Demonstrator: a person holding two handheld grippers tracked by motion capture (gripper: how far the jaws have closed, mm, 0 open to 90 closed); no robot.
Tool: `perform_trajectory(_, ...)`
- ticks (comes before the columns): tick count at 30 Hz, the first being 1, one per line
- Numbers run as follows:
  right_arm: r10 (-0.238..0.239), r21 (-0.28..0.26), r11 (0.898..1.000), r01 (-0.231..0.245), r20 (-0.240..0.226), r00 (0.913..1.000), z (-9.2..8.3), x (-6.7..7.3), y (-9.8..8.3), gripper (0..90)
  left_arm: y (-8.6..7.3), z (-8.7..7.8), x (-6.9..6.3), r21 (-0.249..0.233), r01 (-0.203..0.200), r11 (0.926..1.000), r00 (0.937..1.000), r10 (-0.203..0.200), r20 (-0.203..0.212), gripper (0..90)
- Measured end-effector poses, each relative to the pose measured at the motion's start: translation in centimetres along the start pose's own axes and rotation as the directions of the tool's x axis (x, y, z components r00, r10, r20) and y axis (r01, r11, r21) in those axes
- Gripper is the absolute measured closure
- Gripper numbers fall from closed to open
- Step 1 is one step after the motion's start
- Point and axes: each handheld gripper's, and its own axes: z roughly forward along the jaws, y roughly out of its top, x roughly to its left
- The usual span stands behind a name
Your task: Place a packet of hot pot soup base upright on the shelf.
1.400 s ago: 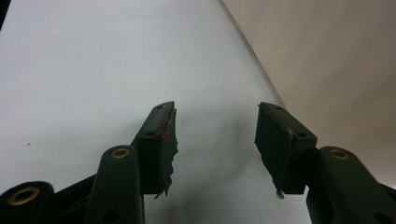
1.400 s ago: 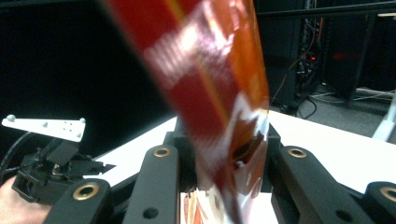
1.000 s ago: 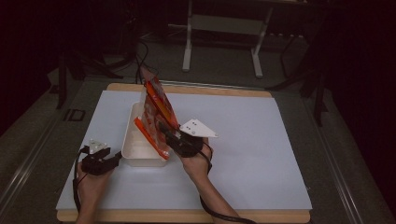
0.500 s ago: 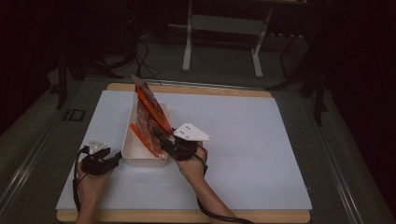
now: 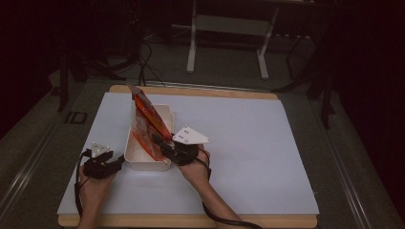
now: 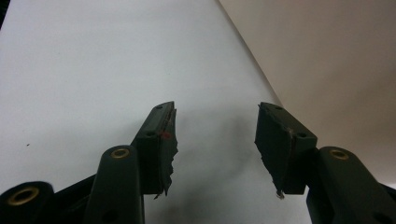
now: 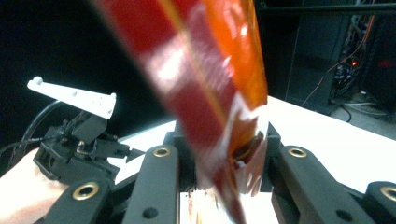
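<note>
A red-orange foil packet (image 5: pixel 148 121) stands tilted inside a white rectangular bin (image 5: pixel 143 165) on the left half of the table, its top leaning to the far left. My right gripper (image 5: pixel 160 142) is shut on the packet's lower edge at the bin's right rim. In the right gripper view the packet (image 7: pixel 210 84) rises blurred between the closed jaws of that gripper (image 7: pixel 224 156). My left gripper (image 5: pixel 118 163) rests on the table at the bin's near left corner, open and holding nothing. In its own view the left gripper (image 6: pixel 215 140) faces the bin's pale wall (image 6: pixel 336 70).
A white mat (image 5: pixel 258 143) covers the wooden tabletop (image 5: pixel 191 220), with wide free room to the right of the bin. Metal stand legs (image 5: pixel 192 47) and cables lie on the dark floor beyond the far edge. The other hand's gripper (image 7: pixel 77 135) shows at left in the right gripper view.
My right gripper has carried the packet leftward and down into the bin, and the packet now leans more over it. The left gripper has stayed put.
</note>
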Motion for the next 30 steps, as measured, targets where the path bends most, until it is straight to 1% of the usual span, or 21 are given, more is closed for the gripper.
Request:
perform_trajectory(2,-0.003,0.011,1.0,0.003,-0.001,1.0,0.13,-0.05,-0.24,70.5,0.0,0.04,-0.02,0.001,0.001,1.0,1.0,-0.001,0.0,48.4)
perform_trajectory(9,-0.006,0.015,1.0,0.006,-0.005,1.0,0.15,-0.08,-0.24,70.5,0.0,0.08,0.01,0.002,0.002,1.0,1.0,-0.002,-0.001,48.4)
perform_trajectory(19,-0.028,0.032,0.999,0.029,-0.016,0.9995,0.23,0.22,-0.02,70.4,0.02,0.08,-0.05,0.003,-0.001,1.0,1.0,0.001,0.0,48.3)
perform_trajectory(25,-0.056,0.054,0.997,0.057,-0.019,0.9983,0.46,0.64,0.14,70.4,0.02,0.09,-0.05,0.004,-0.002,1.0,1.0,0.001,0.002,48.4)
perform_trajectory(30,-0.06,0.068,0.996,0.061,-0.023,0.9979,0.59,0.67,0.07,70.4,0.05,0.16,-0.11,0.005,-0.002,1.0,1.0,0.001,0.003,48.4)
